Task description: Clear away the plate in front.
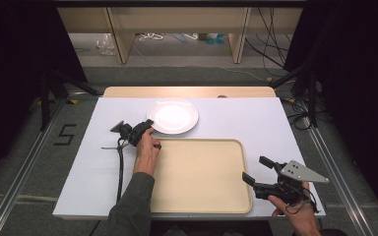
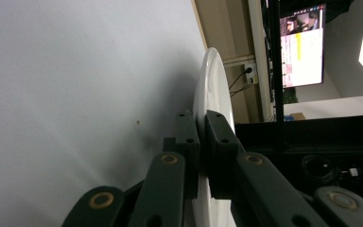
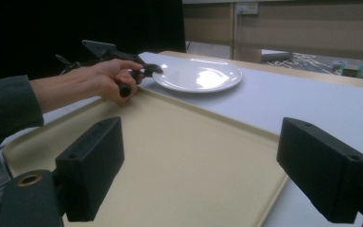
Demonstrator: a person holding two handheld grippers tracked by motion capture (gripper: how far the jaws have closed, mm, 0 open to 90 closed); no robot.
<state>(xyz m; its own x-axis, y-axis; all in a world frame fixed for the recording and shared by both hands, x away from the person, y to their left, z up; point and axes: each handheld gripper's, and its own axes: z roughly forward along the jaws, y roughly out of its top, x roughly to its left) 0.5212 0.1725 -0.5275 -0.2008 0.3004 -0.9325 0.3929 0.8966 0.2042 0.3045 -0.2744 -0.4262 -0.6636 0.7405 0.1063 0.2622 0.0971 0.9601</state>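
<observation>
A white plate (image 1: 173, 116) lies on the white table cover behind a beige tray (image 1: 199, 175). My left gripper (image 1: 148, 124) is rolled on its side at the plate's near-left edge. In the left gripper view its two pads (image 2: 187, 142) are pinched on the plate's rim (image 2: 208, 90), one on each face. In the right gripper view the plate (image 3: 197, 74) is seen beyond the tray (image 3: 170, 156) with the left gripper (image 3: 152, 69) on its rim. My right gripper (image 1: 257, 170) hovers at the tray's right edge, its jaws wide apart with nothing between them.
The white table cover (image 1: 256, 123) spreads around the tray and plate, with a wooden strip (image 1: 189, 91) along its far edge. Dark stands and cables line the floor on both sides. A lit monitor (image 2: 302, 47) hangs in the background of the left gripper view.
</observation>
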